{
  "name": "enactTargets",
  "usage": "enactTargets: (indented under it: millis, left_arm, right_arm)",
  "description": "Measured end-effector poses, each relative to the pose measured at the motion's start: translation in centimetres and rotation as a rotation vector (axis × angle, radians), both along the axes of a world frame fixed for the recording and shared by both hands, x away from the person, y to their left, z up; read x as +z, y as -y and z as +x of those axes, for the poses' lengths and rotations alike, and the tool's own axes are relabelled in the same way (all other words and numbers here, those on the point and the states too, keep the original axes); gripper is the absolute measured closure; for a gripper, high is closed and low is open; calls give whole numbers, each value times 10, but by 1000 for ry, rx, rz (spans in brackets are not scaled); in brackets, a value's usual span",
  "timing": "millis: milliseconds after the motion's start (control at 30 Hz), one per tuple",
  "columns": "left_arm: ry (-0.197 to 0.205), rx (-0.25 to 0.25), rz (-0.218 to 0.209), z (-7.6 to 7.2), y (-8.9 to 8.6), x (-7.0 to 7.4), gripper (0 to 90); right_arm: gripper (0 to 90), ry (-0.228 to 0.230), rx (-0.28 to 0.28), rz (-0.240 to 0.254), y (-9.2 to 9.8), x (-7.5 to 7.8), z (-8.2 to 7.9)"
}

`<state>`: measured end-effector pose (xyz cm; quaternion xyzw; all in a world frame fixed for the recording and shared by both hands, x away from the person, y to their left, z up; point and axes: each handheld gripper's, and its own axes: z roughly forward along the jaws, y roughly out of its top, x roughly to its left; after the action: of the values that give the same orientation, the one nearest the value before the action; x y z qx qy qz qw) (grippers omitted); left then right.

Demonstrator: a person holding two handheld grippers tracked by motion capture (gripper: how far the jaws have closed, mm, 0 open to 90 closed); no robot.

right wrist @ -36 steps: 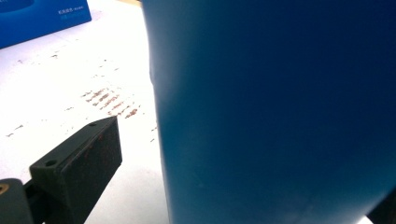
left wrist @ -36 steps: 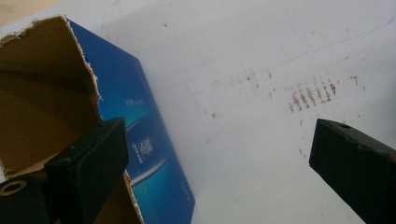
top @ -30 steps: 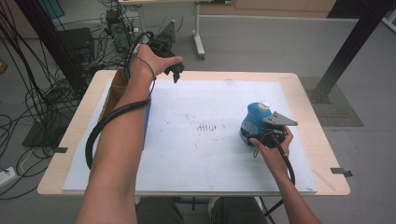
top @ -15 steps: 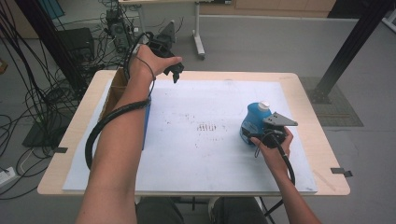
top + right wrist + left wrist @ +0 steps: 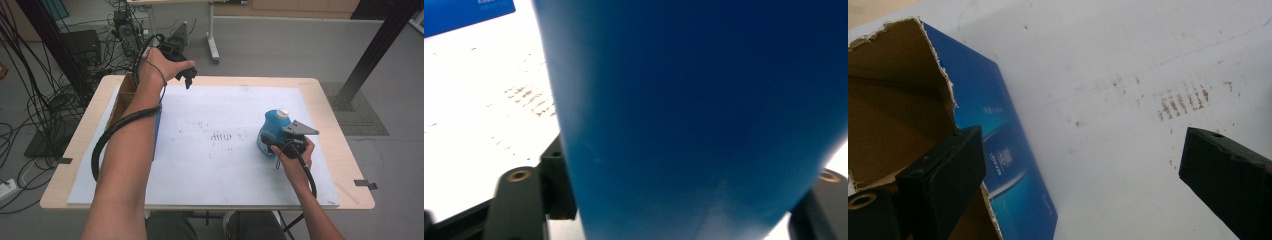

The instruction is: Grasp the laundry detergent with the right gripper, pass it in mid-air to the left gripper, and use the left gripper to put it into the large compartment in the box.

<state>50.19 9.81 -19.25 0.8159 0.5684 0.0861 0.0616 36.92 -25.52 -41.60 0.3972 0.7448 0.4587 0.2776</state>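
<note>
Low at the table's right, the right tool (image 5: 280,145) has been closing, seemingly clamping the blue bottle (image 5: 272,131).

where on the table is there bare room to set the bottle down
The white mat is bare between the box on its left and the bottle on its right, and along its near edge. Crowded: left edge, by the box.

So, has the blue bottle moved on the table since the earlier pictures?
No. The blue bottle stands at the same place on the white sheet, just right of the brown marks.
</note>
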Motion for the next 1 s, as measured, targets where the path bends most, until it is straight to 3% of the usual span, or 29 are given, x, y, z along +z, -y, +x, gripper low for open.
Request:
enactTargets:
  millis: [200, 1000]
  left_arm:
    - [-2, 1, 0, 0, 0, -2, 55]
    - [0, 0, 9, -1, 0, 1, 55]
  right_arm:
    - [396, 1, 16, 1, -1, 0, 0]
    - [408, 1, 21, 4, -1, 0, 0]
